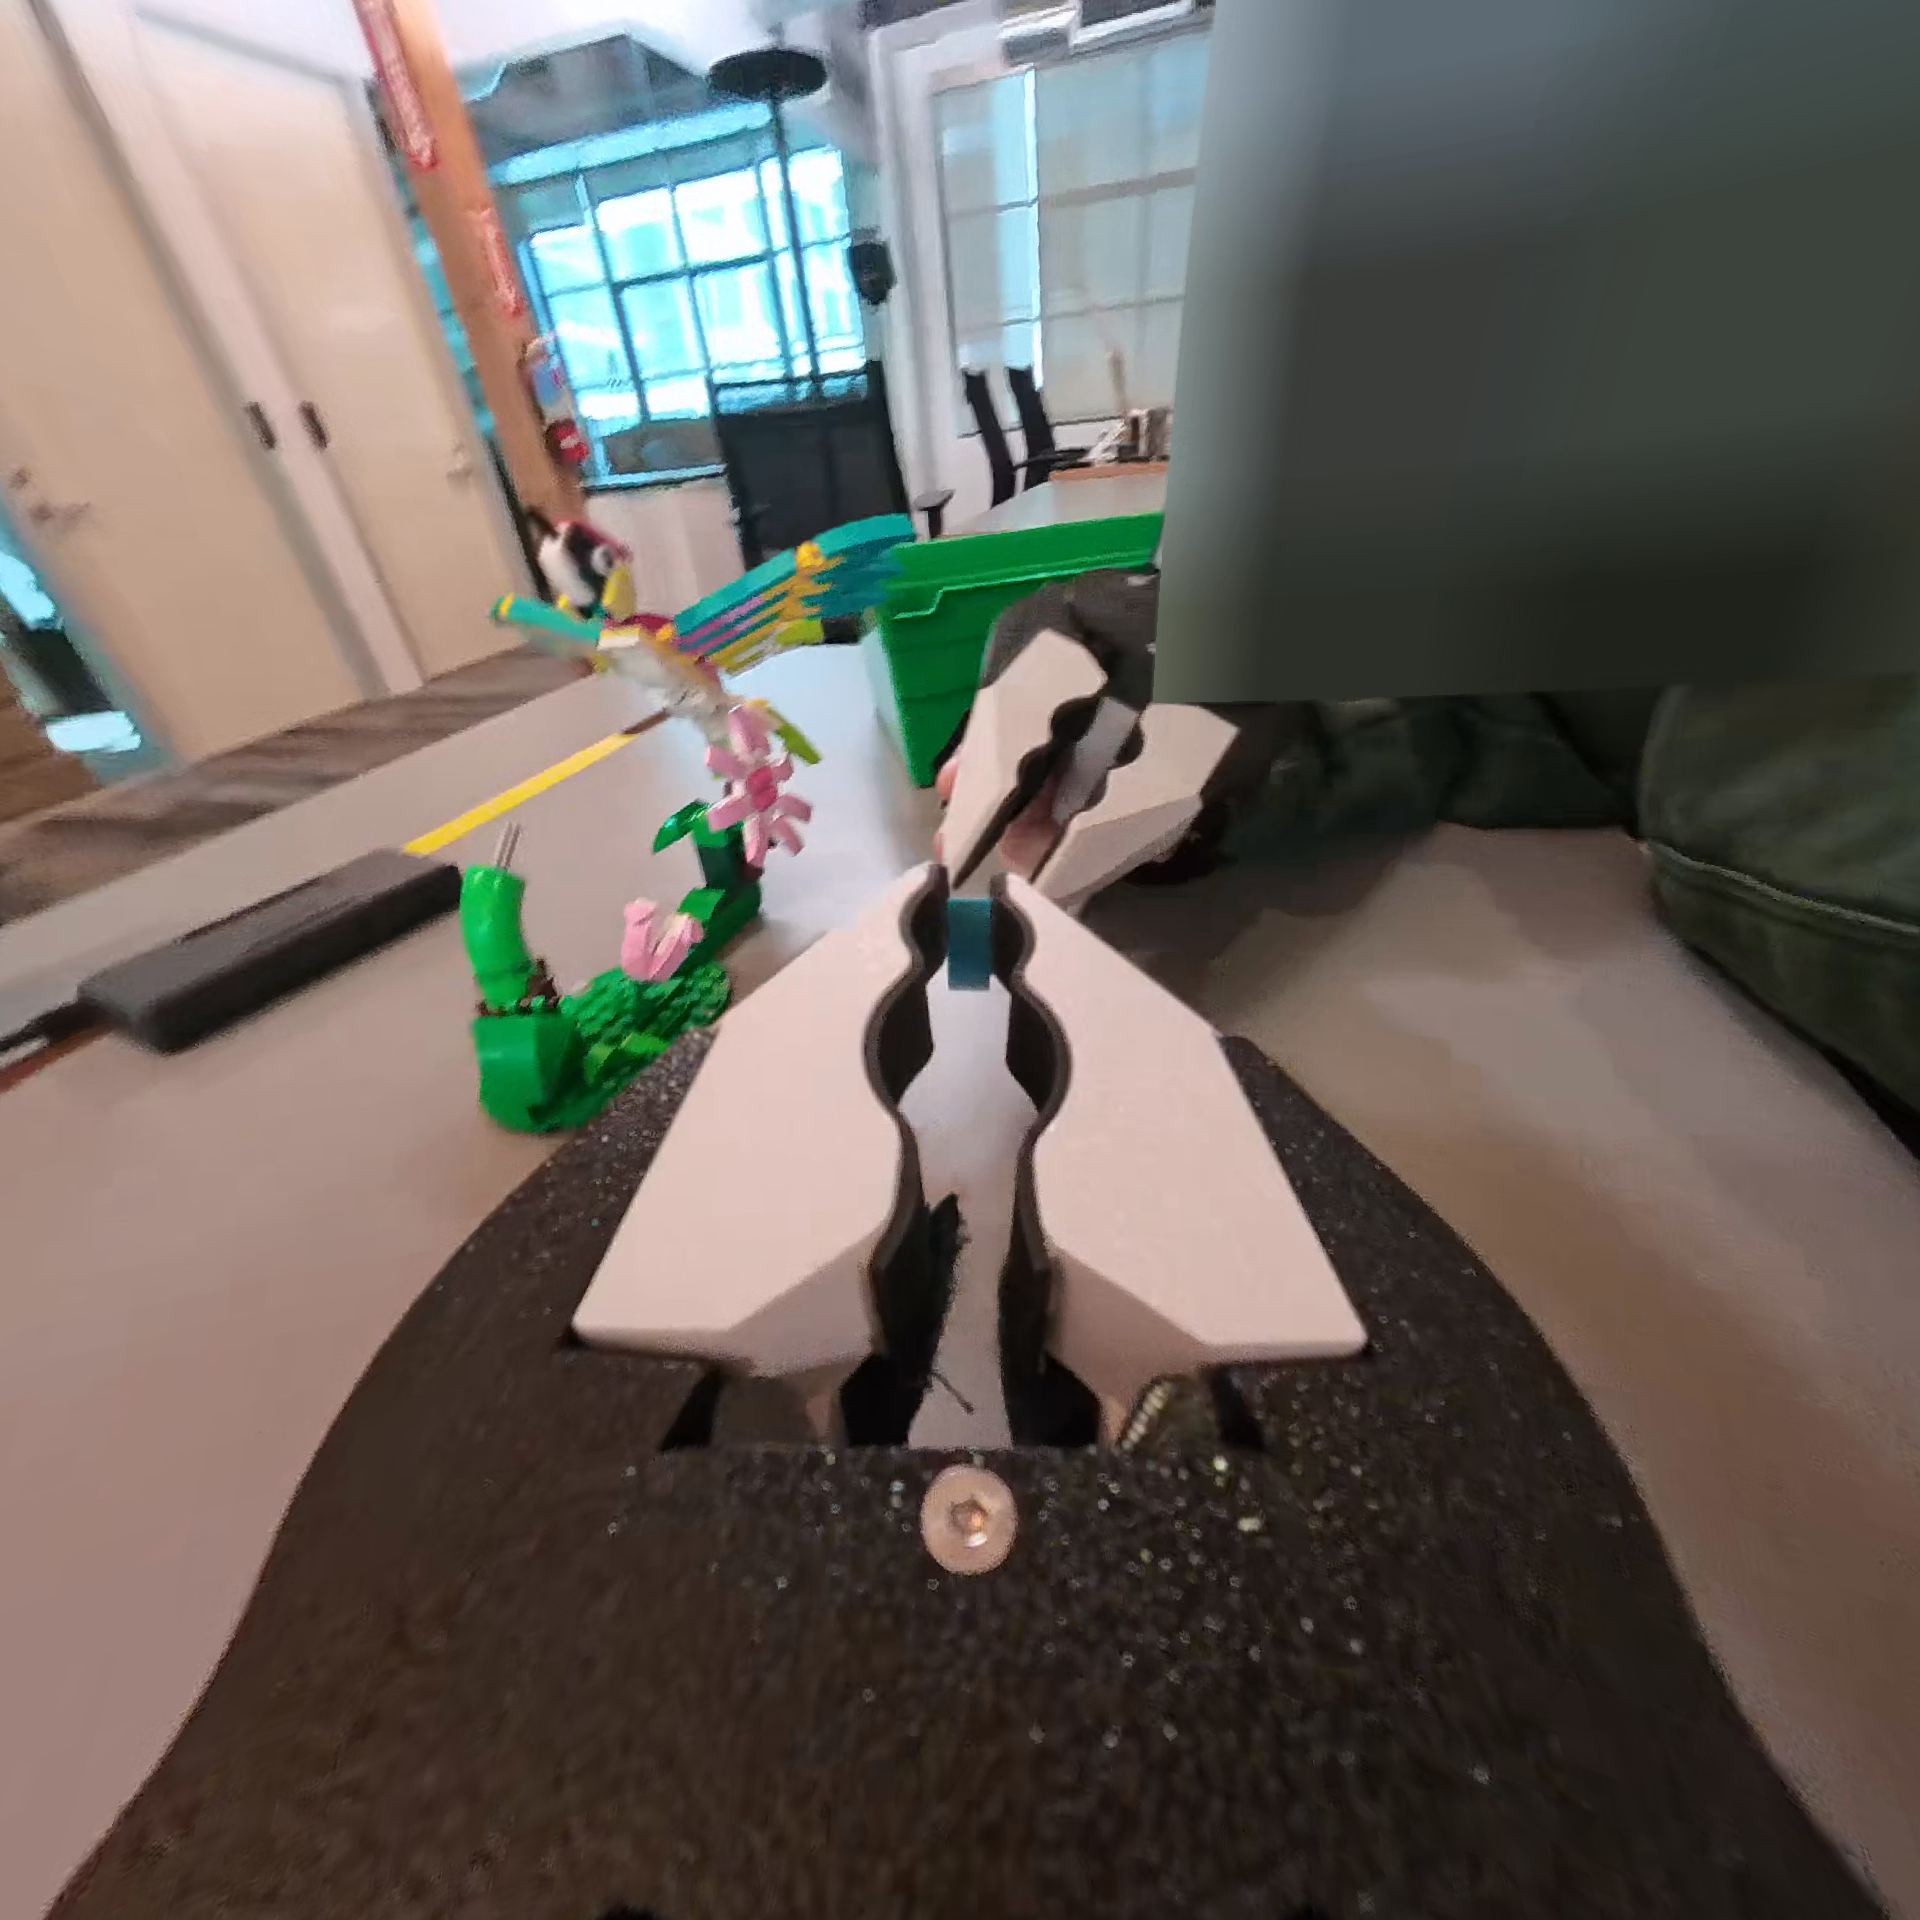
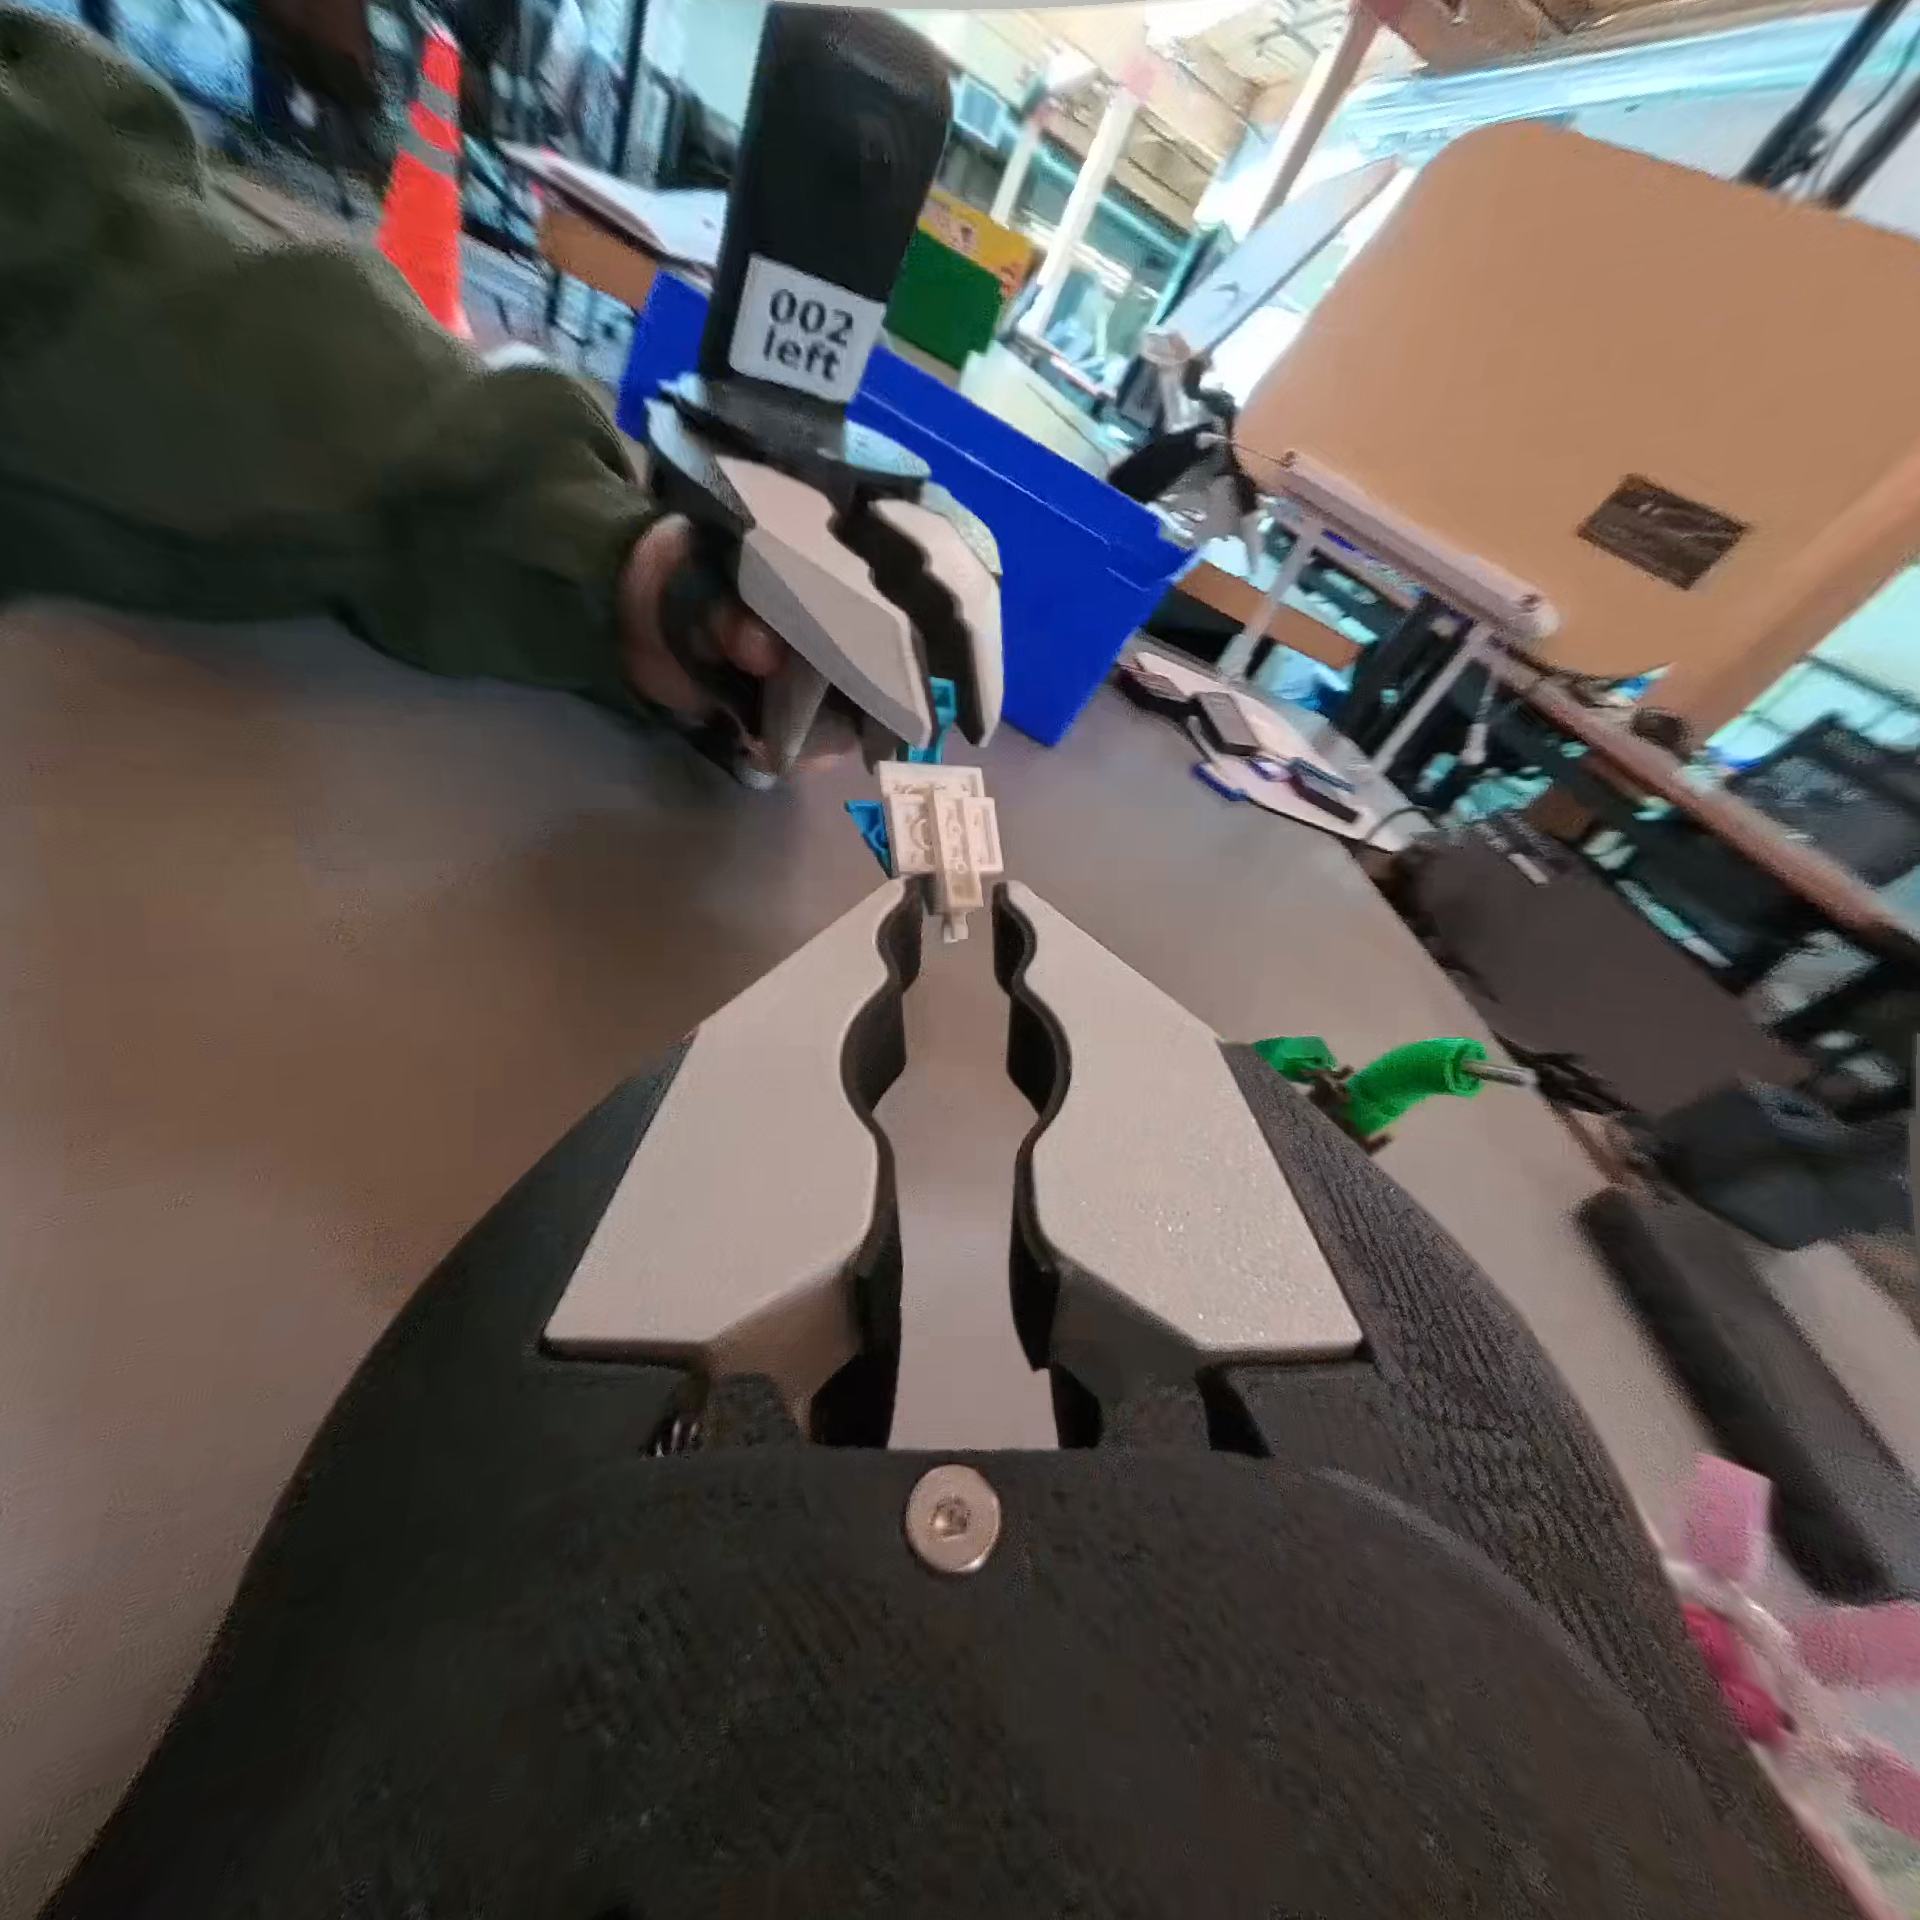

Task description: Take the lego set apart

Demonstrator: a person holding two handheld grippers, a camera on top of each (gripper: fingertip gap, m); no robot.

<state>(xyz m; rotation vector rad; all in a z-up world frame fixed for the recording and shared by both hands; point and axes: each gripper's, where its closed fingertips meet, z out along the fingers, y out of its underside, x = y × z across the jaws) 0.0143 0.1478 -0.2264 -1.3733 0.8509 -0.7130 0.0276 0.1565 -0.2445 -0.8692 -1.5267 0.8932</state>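
Both claws (image 2: pixel 958 902) on lego chunk (image 2: pixel 940 831)

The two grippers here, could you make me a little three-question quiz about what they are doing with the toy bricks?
1. True or false: the left gripper is closed on a teal piece.
2. What does the right gripper pinch? A) a green stem B) a white brick cluster C) a pink flower
3. Fill in: the bird model stands on a base coloured ____.

Key:
1. True; the teal piece sits between its fingertips.
2. B; the white cluster joins the teal piece, so both grippers hold one small assembly above the table.
3. Green; the green base carries pink flowers.
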